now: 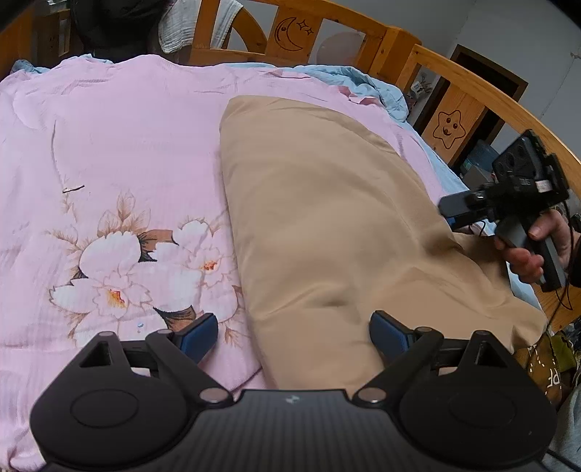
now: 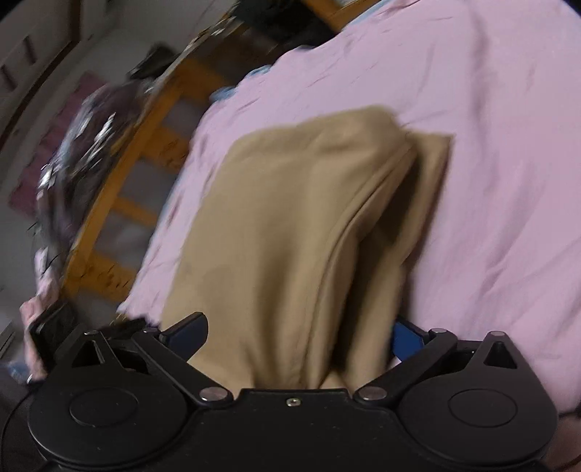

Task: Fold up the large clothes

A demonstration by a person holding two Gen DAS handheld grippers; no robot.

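Left wrist view: a tan garment (image 1: 326, 225), folded into a long band, lies on a pink floral quilt (image 1: 109, 181) spread over a bed with a wooden rail (image 1: 363, 32). The left gripper (image 1: 294, 336) stands with its jaws spread wide and released; the near end of the garment lies between the two blue-padded fingers (image 1: 198, 336), closer to the right-hand finger, and neither pad presses on the cloth. At the right edge a hand (image 1: 541, 247) holds the right gripper beside the garment's far side; its fingertips are not clear from here.

Right wrist view (blurred): the right gripper (image 2: 296, 336) also has its jaws wide apart, holding nothing. The tan garment (image 2: 290, 236) runs away from between the fingers, its near end bunched in the gap and hiding most of the right-hand pad
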